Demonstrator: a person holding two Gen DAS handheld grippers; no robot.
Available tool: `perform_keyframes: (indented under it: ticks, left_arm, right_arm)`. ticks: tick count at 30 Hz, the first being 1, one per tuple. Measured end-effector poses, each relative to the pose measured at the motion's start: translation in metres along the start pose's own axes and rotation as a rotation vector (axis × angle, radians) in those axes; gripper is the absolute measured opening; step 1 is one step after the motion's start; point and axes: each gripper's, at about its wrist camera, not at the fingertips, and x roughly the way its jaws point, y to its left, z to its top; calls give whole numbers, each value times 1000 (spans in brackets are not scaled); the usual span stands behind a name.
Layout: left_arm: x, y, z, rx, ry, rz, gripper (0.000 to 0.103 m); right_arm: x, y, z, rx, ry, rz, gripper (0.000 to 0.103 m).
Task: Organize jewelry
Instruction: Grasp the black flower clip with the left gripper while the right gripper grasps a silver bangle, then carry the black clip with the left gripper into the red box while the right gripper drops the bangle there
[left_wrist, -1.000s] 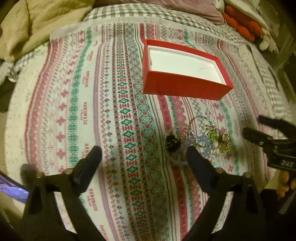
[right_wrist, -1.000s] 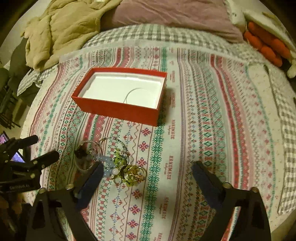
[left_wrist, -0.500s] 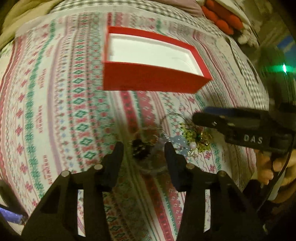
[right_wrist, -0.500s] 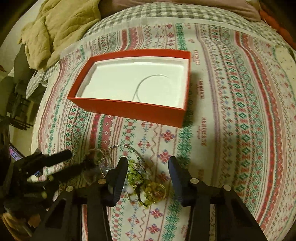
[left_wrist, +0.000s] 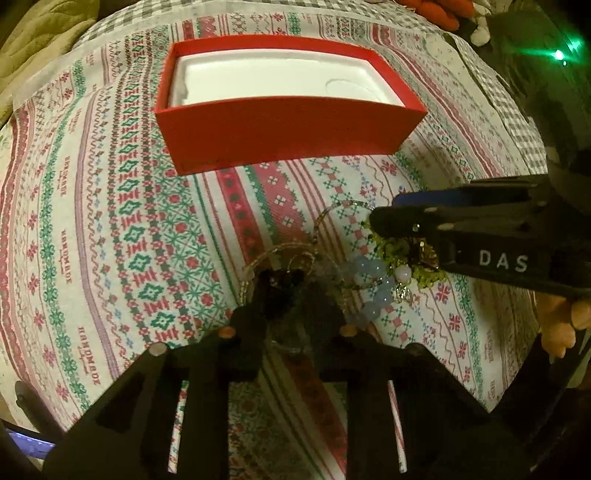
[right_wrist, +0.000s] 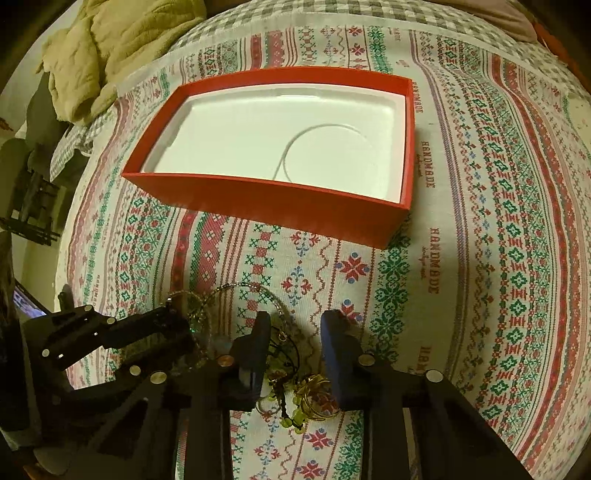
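Both grippers have dropped onto the jewelry pile in front of the red box (right_wrist: 273, 199). The left gripper (left_wrist: 291, 310) is closing on a dark bracelet (left_wrist: 279, 286), the right gripper (right_wrist: 293, 332) around the green-gold tangle (right_wrist: 295, 387); lifting comes next.

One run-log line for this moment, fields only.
left gripper: closing around dark beaded piece | right gripper: closing over green-gold jewelry | red box: open, no jewelry inside | phase: pickup
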Motion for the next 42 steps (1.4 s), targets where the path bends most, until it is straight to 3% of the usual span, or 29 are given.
perform_keyframes:
  ticks: [1, 10, 13, 16, 28, 31, 36, 38, 42]
  left_arm:
    - [-3, 5, -1, -6, -4, -2, 14]
    - [-17, 18, -6, -35, -38, -9, 14]
    - [-24, 21, -6, -38, -55, -16, 14]
    - [-31, 23, -5, -46, -72, -23, 14]
    - [-51, 34, -5, -96, -123, -22, 14]
    - [-49, 34, -5, -99, -120, 1, 14]
    - [-38, 27, -3, -96, -93, 27, 14]
    - [-36, 27, -4, -98, -87, 28, 14]
    - [-36, 28, -4, -99, -83, 30, 14]
  right_arm:
    - [1, 0, 0, -1, -2, 1, 24]
    - [8, 10, 8, -23, -21, 7, 22]
    - [11, 14, 11, -32, -24, 3, 10]
    - [10, 17, 13, -36, -33, 9, 6]
    - [-35, 15, 7, -62, -149, 53, 5]
    - [-34, 13, 8, -61, -170, 48, 10]
    - [-21, 14, 7, -84, -114, 18, 27]
    - [-15, 18, 6, -100, -99, 3, 68]
    - [-15, 22, 8, -115, -132, -12, 69]
